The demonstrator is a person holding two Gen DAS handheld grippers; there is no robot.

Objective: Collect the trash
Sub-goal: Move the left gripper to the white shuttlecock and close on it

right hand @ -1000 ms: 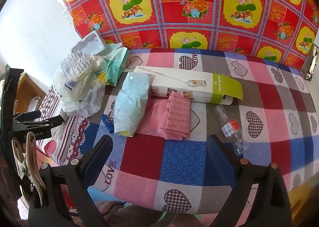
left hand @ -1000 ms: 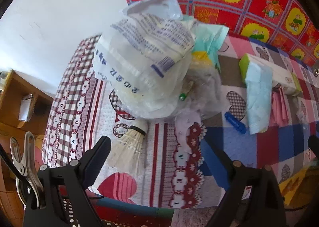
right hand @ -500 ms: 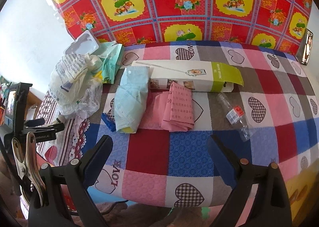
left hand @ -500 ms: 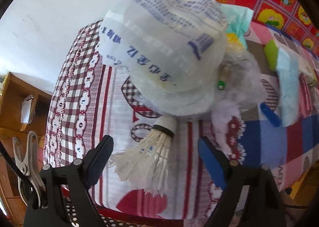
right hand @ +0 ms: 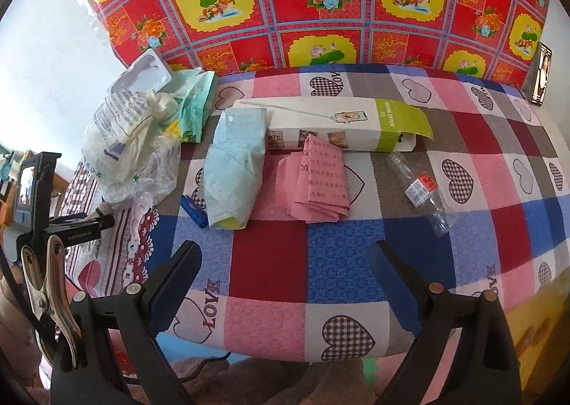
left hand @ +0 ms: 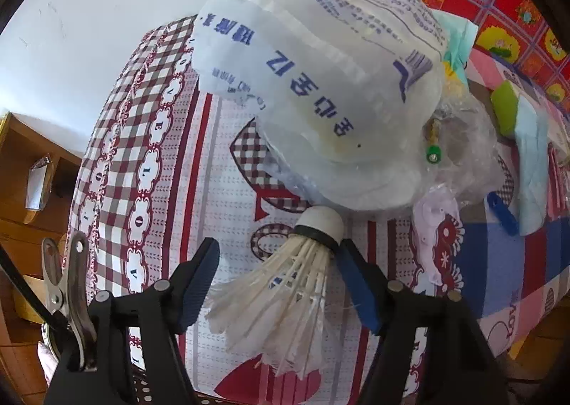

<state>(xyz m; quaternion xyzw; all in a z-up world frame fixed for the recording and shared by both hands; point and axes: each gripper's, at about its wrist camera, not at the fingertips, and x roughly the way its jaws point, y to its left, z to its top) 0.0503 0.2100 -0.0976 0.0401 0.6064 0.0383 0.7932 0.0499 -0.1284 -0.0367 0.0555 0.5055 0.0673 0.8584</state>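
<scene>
a: where is the left gripper (left hand: pixel 276 262) now?

b: low over the maroon-checked end of the tablecloth (left hand: pixel 149 141), straddling the white shuttlecock (left hand: pixel 285 284). its jaws have just been closing, and the shuttlecock lies between them. the right-hand pad touches the black band under the cork, or sits right against it; the other pad stands clear of the feathers. so the claw is partly closed but not yet gripping.

a: and how does the shuttlecock lie?

b: on its side, cork pointing away toward the white plastic bag (left hand: pixel 320 77), feathers frayed and fanned toward the camera. the cork sits just under the bag's lower edge.

a: what else is in that heap?

b: crumpled clear film (left hand: pixel 463 152) beside the bag, with a small green-capped piece (left hand: pixel 433 155) showing through it. a blue clip (left hand: pixel 502 212) lies near the film on the cloth.

a: the right gripper (right hand: pixel 285 284)?

b: hanging over the front edge of the bed, jaws spread wide, nothing between them. ahead of it lie a folded light-blue pack (right hand: pixel 235 173), folded pink paper (right hand: pixel 322 180), a long white and green box (right hand: pixel 342 127) and an empty clear bottle (right hand: pixel 424 191) on its side. the bottle is well apart from the heap at the left.
</scene>
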